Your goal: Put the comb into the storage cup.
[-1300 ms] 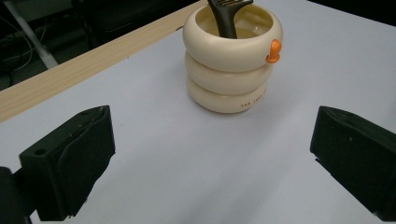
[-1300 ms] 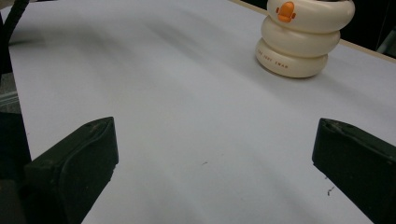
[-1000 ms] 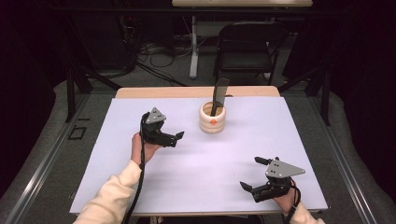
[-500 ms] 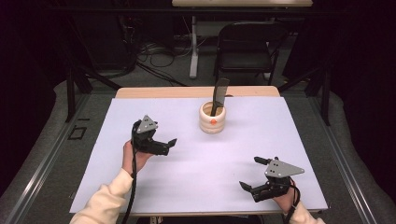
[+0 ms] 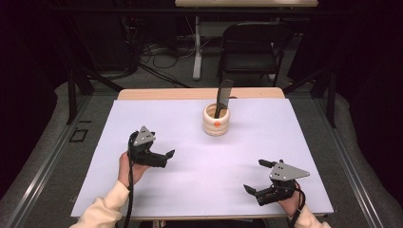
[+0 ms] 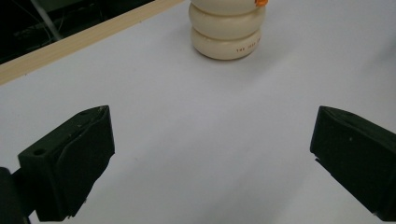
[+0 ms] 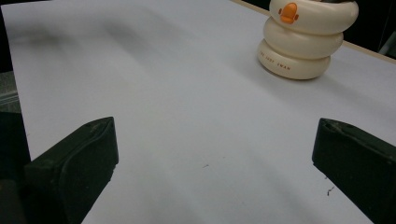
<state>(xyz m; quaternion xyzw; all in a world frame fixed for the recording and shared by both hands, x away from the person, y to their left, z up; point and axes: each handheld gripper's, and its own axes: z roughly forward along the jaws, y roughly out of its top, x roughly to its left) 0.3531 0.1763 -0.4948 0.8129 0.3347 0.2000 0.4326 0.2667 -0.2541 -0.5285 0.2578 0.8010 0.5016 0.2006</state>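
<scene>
White covering spans the table (image 5: 190, 118), where a cream ringed pot (image 5: 216, 120) stands near the far edge, a dark utensil (image 5: 222, 97) upright inside. Left gripper (image 5: 164, 156) and right gripper (image 5: 256, 176), both jaws spread wide and empty, sit well apart from it.

Cream holder (image 6: 227, 29) top cut by frame edge; dark utensil (image 5: 222, 97) lower end hidden inside.

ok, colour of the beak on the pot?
Orange beak on the cream pot; clearest in the right gripper view.
</scene>
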